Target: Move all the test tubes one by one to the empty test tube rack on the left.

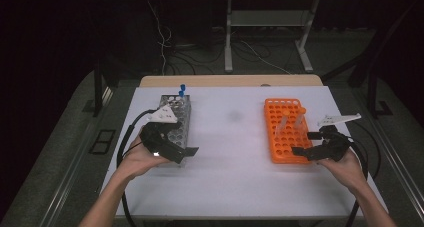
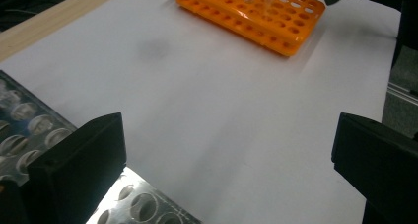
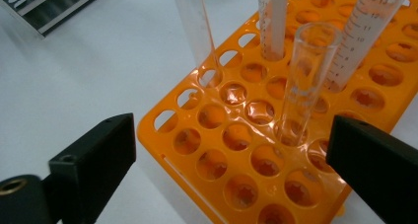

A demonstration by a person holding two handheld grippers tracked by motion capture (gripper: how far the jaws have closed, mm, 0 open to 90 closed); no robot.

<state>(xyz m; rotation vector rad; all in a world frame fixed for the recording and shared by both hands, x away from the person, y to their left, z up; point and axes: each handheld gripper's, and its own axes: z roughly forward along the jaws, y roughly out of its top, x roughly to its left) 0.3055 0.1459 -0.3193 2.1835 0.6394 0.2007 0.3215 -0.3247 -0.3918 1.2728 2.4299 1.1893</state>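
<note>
The orange rack [image 3: 276,135], centre-right in the right gripper view, holds four clear tubes; the nearest tube [image 3: 305,81] stands upright between the right gripper [image 3: 231,169] jaws, which are apart and untouched. At left in the high view, the left gripper [image 1: 172,149], jaws apart and empty, hovers over the grey rack [image 1: 177,119] bearing blue-capped tubes [image 1: 182,90].

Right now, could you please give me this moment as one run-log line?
left tongs: open, at clear plastic tube rack | right tongs: open, nothing between, facing clear glass test tube in orange plastic rack
</note>
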